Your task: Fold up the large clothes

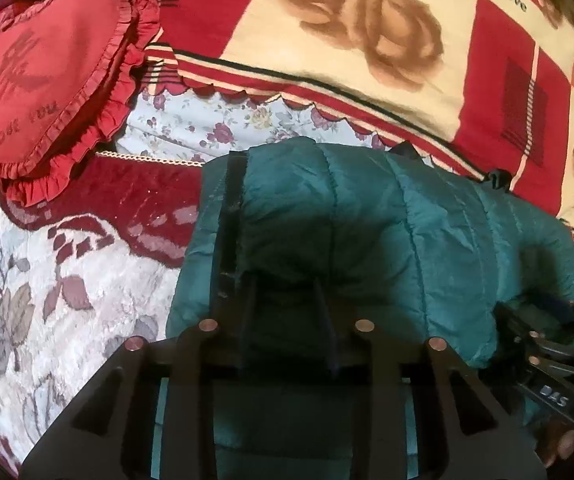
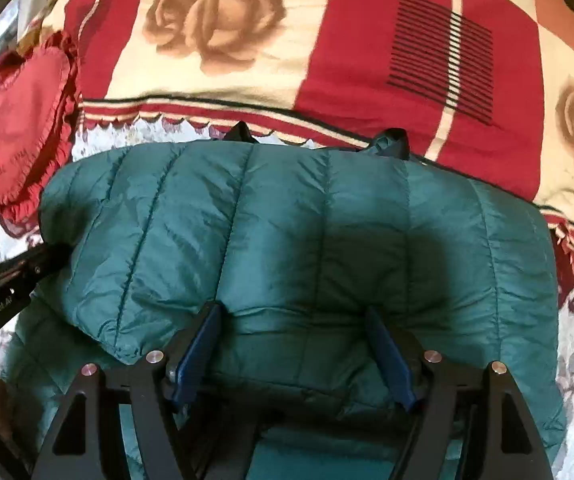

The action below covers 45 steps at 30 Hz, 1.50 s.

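We judge the folded teal quilted puffer jacket [image 2: 287, 240] mid-fold on the floral bedspread [image 1: 67, 280]; left gripper [image 1: 285, 292] and right gripper [image 2: 295, 320] rest on it with fingers spread, gripping nothing, so we must next pinch the near edge.

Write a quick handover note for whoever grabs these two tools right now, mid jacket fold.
Left tool: jaws open, fingers resting on the near edge of the green jacket, nothing clamped.
Right tool: jaws open, fingers pressing on the jacket's near side, nothing clamped.
The jacket lies on the bed, already folded into a thick bundle; its far edge reaches the rose blanket. The heart cushion sits beyond it on the left.
Done: main folds appear made.
Left: probably a final fold or flattening; a lower layer still shows under the near edge, so check it before you let go.
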Available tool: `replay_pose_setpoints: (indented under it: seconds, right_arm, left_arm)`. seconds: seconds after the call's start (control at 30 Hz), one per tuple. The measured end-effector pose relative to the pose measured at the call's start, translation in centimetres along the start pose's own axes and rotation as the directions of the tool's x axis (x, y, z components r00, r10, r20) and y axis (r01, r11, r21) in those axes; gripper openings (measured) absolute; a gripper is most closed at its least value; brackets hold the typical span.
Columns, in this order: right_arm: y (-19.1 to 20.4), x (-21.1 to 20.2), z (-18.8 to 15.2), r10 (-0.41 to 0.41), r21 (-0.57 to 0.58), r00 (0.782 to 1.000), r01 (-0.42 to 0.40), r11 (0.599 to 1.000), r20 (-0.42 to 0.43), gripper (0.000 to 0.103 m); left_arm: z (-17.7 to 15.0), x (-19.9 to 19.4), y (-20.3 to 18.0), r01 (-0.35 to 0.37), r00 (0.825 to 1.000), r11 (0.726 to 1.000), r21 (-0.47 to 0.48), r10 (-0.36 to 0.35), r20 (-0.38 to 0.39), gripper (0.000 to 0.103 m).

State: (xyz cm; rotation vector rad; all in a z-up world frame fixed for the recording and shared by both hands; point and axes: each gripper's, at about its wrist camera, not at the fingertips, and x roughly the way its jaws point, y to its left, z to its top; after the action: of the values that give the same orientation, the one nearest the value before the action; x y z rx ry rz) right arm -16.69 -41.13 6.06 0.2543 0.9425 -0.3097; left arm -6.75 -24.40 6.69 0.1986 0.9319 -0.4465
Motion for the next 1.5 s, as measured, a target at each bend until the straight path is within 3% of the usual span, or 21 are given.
replay_pose_setpoints:
  seconds: [0.13,0.3,0.43,0.63,0.87,1.07,1.2,1.3,1.5]
  right_arm:
    - [-1.1,-3.1,0.1,0.047,0.014,0.998,-0.048,0.999,0.052,0.072]
    - [-4.2,-6.5,0.0,-0.059,0.038,0.989,0.055,0.998,0.133,0.072]
    - [-7.6,-5.8,-0.2,-0.124,0.112,0.988,0.114,0.987,0.091,0.072]
    - [-9.2,-1.9,-1.7,-0.122,0.124,0.992,0.122,0.985,-0.008,0.072]
    - [-8.9,-3.7,-1.5,-0.15,0.124,0.989,0.149,0.981,0.001,0.072]
    - [-6.0,-7.0,-1.1,-0.067,0.115,0.991,0.054,0.992,0.115,0.072]
    - [-3.0,-5.7,-0.4,-0.025,0.053,0.996,0.02,0.998,0.087,0.072]
    - [-1.7,-3.0,-0.6,-0.072,0.012,0.997,0.071,0.997,0.021,0.072]
    - [-2.4,-3.1,-1.0,-0.041,0.057,0.999,0.04,0.998,0.003,0.073]
  left_arm:
    - [0.0,0.4,0.2,0.003,1.0,1.0,0.009,-0.003,-0.009,0.03]
    - [-0.2,0.6,0.3,0.004,1.0,1.0,0.01,-0.004,-0.008,0.031]
    - [-0.3,0.9,0.1,-0.006,1.0,1.0,0.018,0.006,-0.006,0.031]
    - [-0.3,1.3,0.1,-0.003,1.0,1.0,0.021,0.003,-0.004,0.031]
    - [-0.4,1.5,0.2,-0.004,1.0,1.0,0.023,0.004,0.0,0.031]
    - [-0.5,1.5,0.0,-0.011,1.0,1.0,0.028,0.011,0.013,0.032]
    - [-0.6,1.5,-0.1,-0.011,1.0,1.0,0.028,0.01,0.015,0.032]
    - [-0.6,1.5,-0.1,-0.014,1.0,0.999,0.032,0.014,0.018,0.032]
    - [-0.6,1.4,-0.1,-0.008,1.0,0.999,0.038,0.008,0.018,0.032]
